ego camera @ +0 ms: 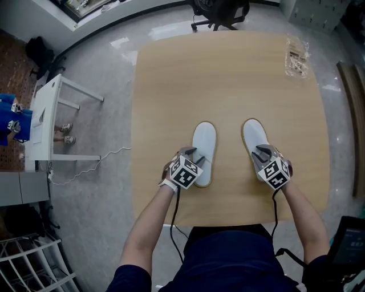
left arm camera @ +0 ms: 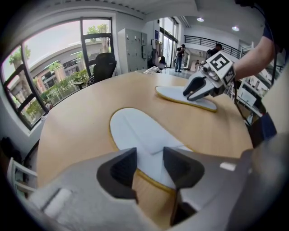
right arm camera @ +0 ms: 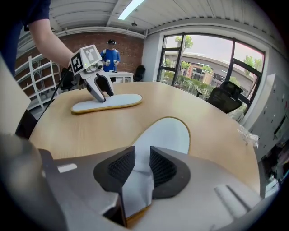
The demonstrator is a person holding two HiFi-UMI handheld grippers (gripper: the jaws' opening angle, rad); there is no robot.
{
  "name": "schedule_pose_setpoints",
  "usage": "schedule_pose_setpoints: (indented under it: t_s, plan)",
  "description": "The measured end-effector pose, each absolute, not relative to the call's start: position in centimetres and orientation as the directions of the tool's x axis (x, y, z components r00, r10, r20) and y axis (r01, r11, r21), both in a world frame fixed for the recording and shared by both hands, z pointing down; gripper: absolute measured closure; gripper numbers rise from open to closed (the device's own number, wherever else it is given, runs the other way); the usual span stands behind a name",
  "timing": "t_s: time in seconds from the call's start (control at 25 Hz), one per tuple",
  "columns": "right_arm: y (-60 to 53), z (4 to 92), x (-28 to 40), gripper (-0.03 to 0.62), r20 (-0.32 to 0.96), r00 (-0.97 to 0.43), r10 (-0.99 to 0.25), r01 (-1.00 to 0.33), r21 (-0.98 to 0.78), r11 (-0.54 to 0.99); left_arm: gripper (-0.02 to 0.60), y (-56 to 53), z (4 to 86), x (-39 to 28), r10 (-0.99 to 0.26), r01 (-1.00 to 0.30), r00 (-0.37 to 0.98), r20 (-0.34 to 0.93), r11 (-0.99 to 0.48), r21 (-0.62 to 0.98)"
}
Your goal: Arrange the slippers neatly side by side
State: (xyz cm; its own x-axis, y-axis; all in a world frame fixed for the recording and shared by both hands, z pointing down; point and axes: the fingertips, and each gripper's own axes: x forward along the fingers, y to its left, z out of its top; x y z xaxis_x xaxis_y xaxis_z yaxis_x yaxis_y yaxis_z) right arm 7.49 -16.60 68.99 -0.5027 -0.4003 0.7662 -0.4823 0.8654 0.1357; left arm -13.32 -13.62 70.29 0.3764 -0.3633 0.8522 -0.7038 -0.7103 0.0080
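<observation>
- Furniture off the desk: a white side table (ego camera: 43,122) stands on the floor, well to the left of the left tool (ego camera: 194,156).
- Left tool: it points steeply down at the near end of the left slipper (ego camera: 204,140). Its jaws stand apart and straddle the slipper's yellow-edged heel, with bare wood showing in the gap. The pads do not press on anything.
- Left slipper: pale, flat on the desk (ego camera: 228,74), it runs lengthwise away from the left tool toward the far edge.
- Right slipper (ego camera: 254,134): it lies just right of the left one, apart from it, and points the same way, with its near end under the right tool (ego camera: 261,153).
- Right tool: it also points steeply down. Its jaws stand close together on a fold of the right slipper's upper. The cloth fills the gap between the pads and crumples below them, so the tool grips the slipper.
- Across the desk: from the right tool's own camera, the left tool (right arm camera: 101,94) shows with its tips down on the left slipper (right arm camera: 117,101).
- Far right corner: a clear plastic packet (ego camera: 296,56) lies on the desk, well beyond the right tool.
- Beyond the far edge: a dark office chair (ego camera: 219,11) stands on the floor.
</observation>
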Motion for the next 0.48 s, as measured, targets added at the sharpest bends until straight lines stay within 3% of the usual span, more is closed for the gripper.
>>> schedule_pose_setpoints:
  t_s: [0.48]
  plan:
    - [-15.5, 70.1, 5.0, 0.493, 0.749, -0.501, -0.433, -0.626, 0.031, 0.779, 0.393, -12.4, 71.0, -11.5, -0.407, -0.788, 0.336, 0.850, -0.616, 0.017]
